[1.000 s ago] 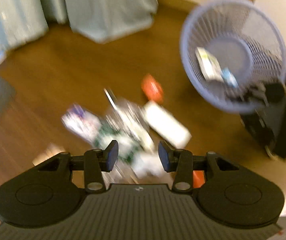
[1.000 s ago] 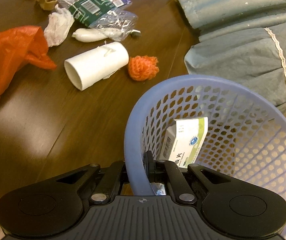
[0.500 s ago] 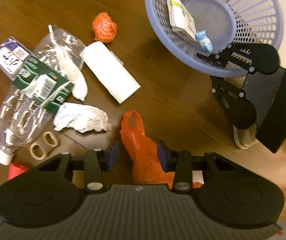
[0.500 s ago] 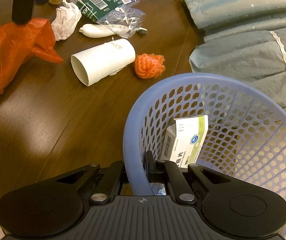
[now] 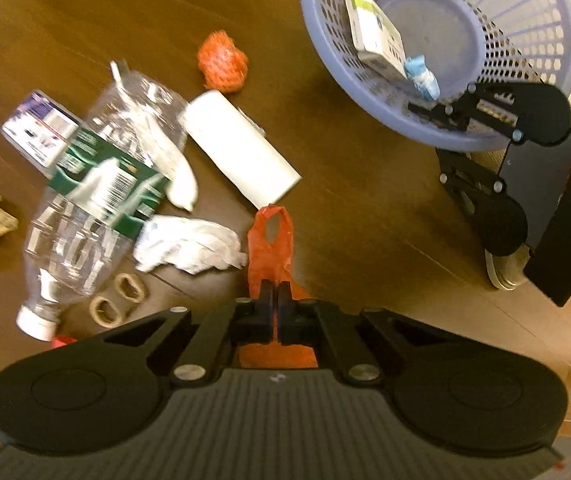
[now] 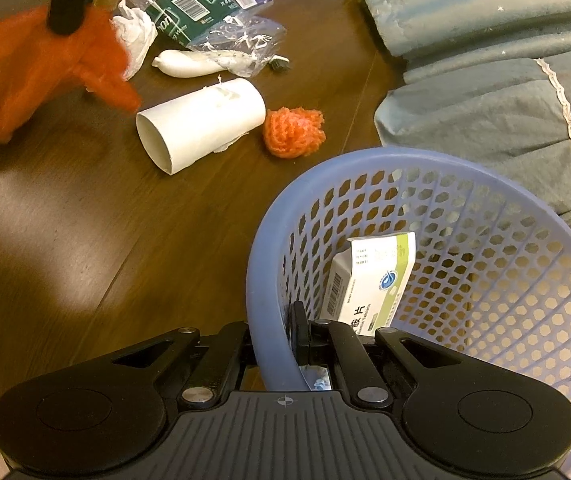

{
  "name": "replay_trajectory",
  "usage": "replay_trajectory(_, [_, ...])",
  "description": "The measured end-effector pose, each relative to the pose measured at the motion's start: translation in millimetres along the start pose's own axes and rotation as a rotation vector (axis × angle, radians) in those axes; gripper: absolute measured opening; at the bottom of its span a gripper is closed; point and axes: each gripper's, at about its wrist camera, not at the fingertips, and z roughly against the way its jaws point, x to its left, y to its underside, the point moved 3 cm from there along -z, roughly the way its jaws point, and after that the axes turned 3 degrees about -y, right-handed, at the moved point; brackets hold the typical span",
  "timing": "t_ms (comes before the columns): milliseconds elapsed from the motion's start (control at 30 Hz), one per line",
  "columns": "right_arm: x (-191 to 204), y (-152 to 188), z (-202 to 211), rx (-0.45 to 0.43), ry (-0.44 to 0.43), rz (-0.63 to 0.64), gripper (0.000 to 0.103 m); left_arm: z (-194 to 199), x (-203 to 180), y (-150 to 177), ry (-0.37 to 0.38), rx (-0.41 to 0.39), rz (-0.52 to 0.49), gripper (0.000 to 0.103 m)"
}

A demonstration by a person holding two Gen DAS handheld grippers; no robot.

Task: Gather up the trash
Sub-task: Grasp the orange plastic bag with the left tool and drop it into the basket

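1. The left tongs are seen clamped together on the orange plastic bag, which lies on the dark wooden table just beside a crumpled white tissue.
2. The right tongs are clamped on the rim of the blue basket; a white box is already inside it.
3. The step in hand is judged to be the lift of the bag toward the basket.
4. Only a fold of thin film is pinched, so the bag is best raised slowly, until its loose tail is clear of the table and of the tissue.
5. The white cardboard tube lies near the bag's handle loop; the path should be kept above it so that nothing is dragged along.
6. The basket should be held steady and tipped toward the left side, as it appears to be now.
7. The bag should be released only once its bulk hangs inside the rim, since light film may catch on the edge and slip out.
8. A crushed clear bottle, an orange mesh ball and other scraps are left for later.
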Motion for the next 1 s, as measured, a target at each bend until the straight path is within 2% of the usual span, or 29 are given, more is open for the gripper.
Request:
replay_trajectory(100, [-0.2, -2.2, -0.6, 0.001, -0.001, 0.002, 0.000, 17.9, 2.5, -9.0, -0.019, -0.041, 0.002, 0.000])
replay_trajectory(233, [-0.3, -4.4, 0.2, 0.000, -0.003, 0.002, 0.000, 47.7, -3.2, -30.4, -0.032, -0.133, -0.020, 0.000])
replay_trajectory(600, [0.7, -9.8, 5.5, -0.018, -0.010, 0.006, 0.000, 130.3, -40.7, -119.2, 0.016, -0.442, -0.001, 0.000])
replay_trajectory(733, [0.1, -12.3, 6.5, -0.023, -0.013, -0.002, 0.000, 140.2, -61.4, -143.0, 0.048, -0.495, -0.011, 0.000])
replay_trajectory(900, [-1.2, -14.6, 7.4, -0.033, -0.017, -0.014, 0.000, 128.0, -87.3, -164.1, 0.111, -0.537, 0.000, 0.000])
replay_trajectory(933, [-1.5, -14.5, 7.3, -0.034, -0.018, -0.016, 0.000, 124.2, -94.0, -167.9, 0.130, -0.557, 0.005, 0.008])
replay_trajectory(967, [-1.8, -14.2, 7.2, -0.035, -0.018, -0.018, 0.000, 119.3, -99.6, -170.3, 0.131, -0.567, 0.003, 0.023])
replay_trajectory(1000, [-2.5, -14.0, 6.9, -0.035, -0.019, -0.020, 0.000, 113.2, -104.2, -173.0, 0.130, -0.565, -0.001, 0.028])
